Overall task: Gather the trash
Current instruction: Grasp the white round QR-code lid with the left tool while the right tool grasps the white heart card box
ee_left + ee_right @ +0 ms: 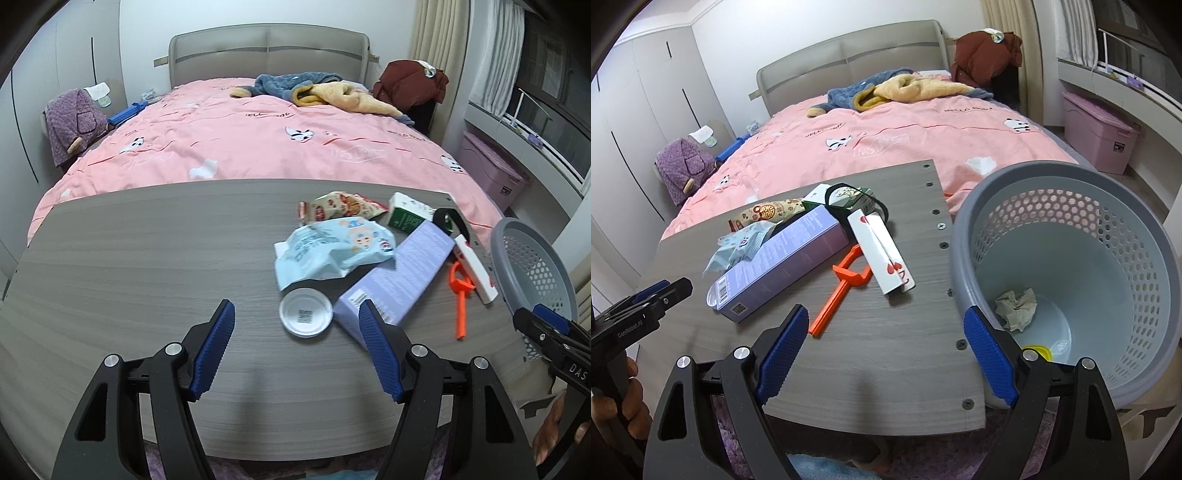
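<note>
Trash lies on the right part of a grey wooden table [147, 258]: a white round lid [306, 317], a crumpled light-blue wrapper [332, 251], a long lilac box [399, 280], an orange plastic tool [461, 295], a white playing-card box [476, 269], a snack bag [340, 206] and a green-white carton [406, 214]. My left gripper [295, 306] hovers open just short of the lid, holding nothing. My right gripper [885, 310] is open and empty over the table's right end, beside a grey perforated basket [960, 236] that holds a crumpled paper [1015, 304].
A bed with a pink duvet [258, 147] lies right behind the table, with clothes piled near its headboard. A pink storage box [1100, 136] stands under the window ledge on the right. A hand [631, 402] grips the left gripper's handle.
</note>
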`<action>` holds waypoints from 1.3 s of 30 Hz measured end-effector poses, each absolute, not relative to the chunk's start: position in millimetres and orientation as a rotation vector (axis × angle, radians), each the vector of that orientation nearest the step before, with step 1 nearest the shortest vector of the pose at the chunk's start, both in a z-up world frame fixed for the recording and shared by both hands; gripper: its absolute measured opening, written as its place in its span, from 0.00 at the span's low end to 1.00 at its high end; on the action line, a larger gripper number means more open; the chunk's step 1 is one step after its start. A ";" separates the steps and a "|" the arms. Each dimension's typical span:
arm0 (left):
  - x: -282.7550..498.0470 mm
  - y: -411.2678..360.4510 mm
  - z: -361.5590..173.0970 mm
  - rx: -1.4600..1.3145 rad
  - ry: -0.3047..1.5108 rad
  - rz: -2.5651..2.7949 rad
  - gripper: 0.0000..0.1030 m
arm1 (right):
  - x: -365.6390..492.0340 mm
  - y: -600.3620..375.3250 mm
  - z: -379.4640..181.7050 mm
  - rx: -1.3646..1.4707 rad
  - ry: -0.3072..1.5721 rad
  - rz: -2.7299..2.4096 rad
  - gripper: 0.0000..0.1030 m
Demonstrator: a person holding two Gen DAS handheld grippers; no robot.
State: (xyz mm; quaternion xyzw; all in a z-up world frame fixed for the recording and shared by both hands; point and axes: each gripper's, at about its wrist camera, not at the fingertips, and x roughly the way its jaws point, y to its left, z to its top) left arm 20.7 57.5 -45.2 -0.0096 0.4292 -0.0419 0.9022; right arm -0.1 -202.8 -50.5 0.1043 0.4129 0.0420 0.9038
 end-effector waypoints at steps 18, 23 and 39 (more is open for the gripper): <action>33.9 62.7 -84.8 -0.019 0.994 -0.097 0.65 | 11.9 -184.8 -56.3 0.187 0.890 0.103 0.82; 39.6 63.2 -89.7 -0.012 0.995 -0.084 0.65 | 15.5 -186.1 -57.2 0.192 0.896 0.096 0.82; 51.0 70.7 -84.8 -0.005 0.970 -0.075 0.65 | 21.2 -186.2 -56.7 0.190 0.902 0.095 0.82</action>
